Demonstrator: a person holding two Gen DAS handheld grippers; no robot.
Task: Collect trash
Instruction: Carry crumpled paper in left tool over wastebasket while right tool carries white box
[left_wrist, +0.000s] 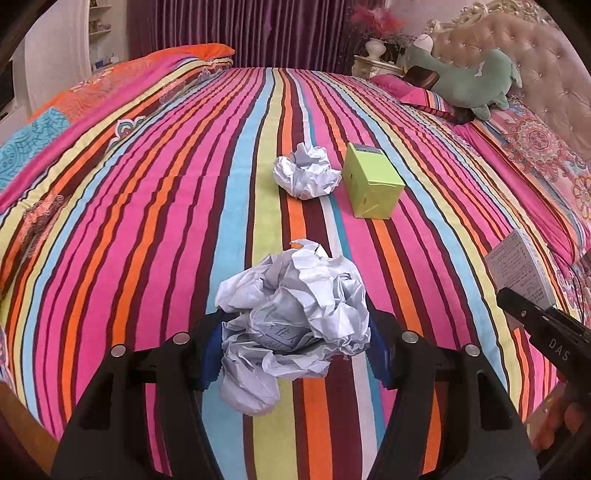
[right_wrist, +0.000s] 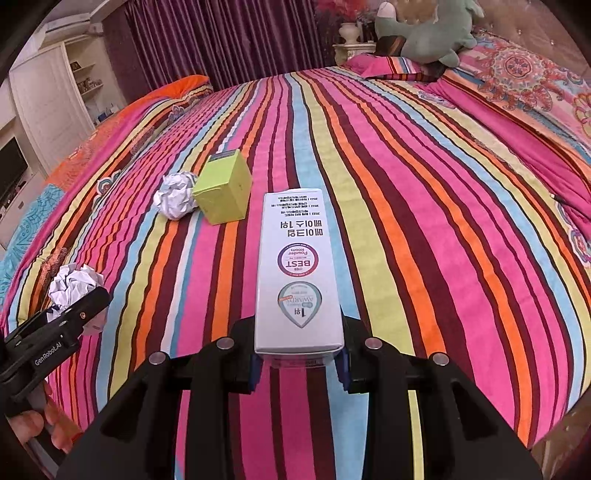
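A green plush toy (left_wrist: 469, 77) lies by the headboard (left_wrist: 546, 74) on the striped bedspread (left_wrist: 147, 221).

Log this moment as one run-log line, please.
left tool: shut on crumpled paper | right tool: shut on white box | on bed: paper ball, green box

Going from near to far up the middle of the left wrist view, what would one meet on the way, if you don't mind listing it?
Left gripper → the crumpled paper ball it holds → second paper ball on the striped blanket → green plush toy by the headboard → purple curtain.
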